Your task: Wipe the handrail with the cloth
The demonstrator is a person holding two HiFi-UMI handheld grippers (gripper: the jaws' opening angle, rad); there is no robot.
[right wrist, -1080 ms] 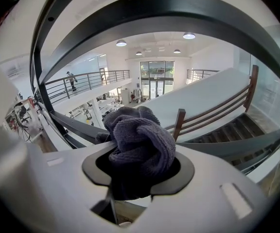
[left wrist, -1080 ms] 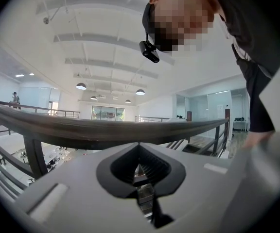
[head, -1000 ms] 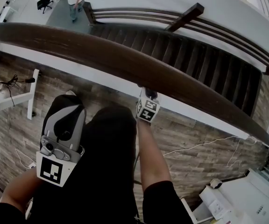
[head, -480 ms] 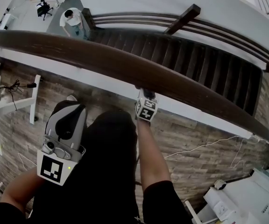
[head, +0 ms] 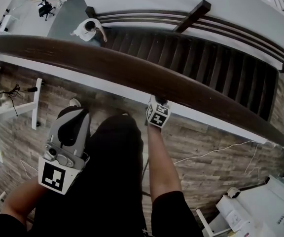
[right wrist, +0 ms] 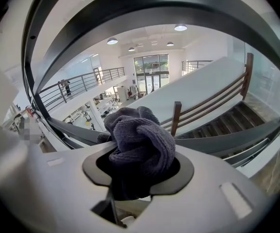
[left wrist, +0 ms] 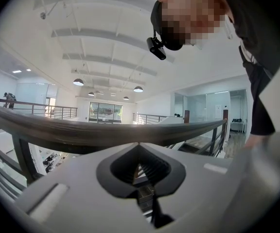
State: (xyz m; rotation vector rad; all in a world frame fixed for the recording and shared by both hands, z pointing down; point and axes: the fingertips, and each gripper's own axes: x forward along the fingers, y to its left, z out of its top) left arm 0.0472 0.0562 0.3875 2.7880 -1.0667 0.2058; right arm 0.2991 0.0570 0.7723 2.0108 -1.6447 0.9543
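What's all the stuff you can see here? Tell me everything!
handrail: one, dark brown, curving across the head view
cloth: one, dark grey, bunched in right gripper
stairs: one flight, dark, beyond the handrail
person: one, white top, far end of stairs
cable: one, white, on wooden floor
left gripper: one, grey, shut, empty, apart from handrail
right gripper: one, grey, shut on cloth, at handrail
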